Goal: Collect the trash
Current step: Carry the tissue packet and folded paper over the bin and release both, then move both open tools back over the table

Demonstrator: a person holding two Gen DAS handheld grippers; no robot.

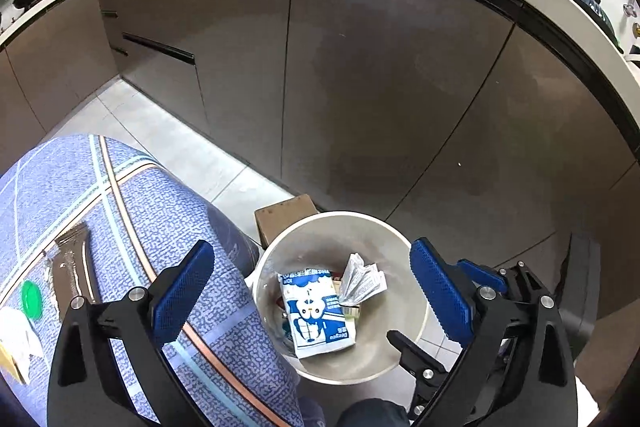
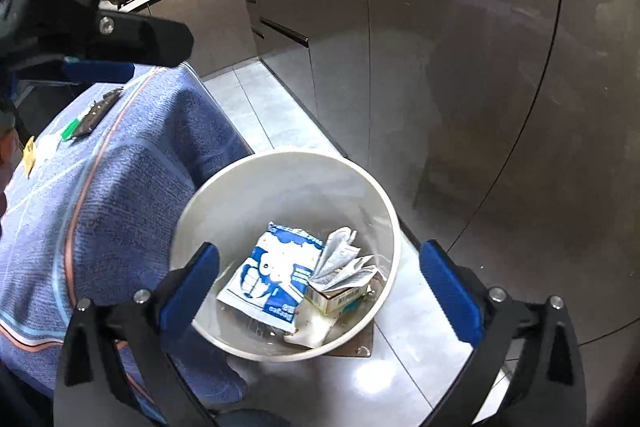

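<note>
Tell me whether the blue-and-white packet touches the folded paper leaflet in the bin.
Touching. In the right wrist view the packet has its right edge against the leaflet, with no gap showing between them inside the bin.

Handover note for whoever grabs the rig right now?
Left gripper: open, empty, above the bin.
Right gripper: open, empty, also above the bin.
White bin on the floor beside the blue-cloth table.
Done: blue-white packet, folded leaflet and small carton are in the bin.
Left: green cap, dark wrapper and white scraps on the table.
</note>
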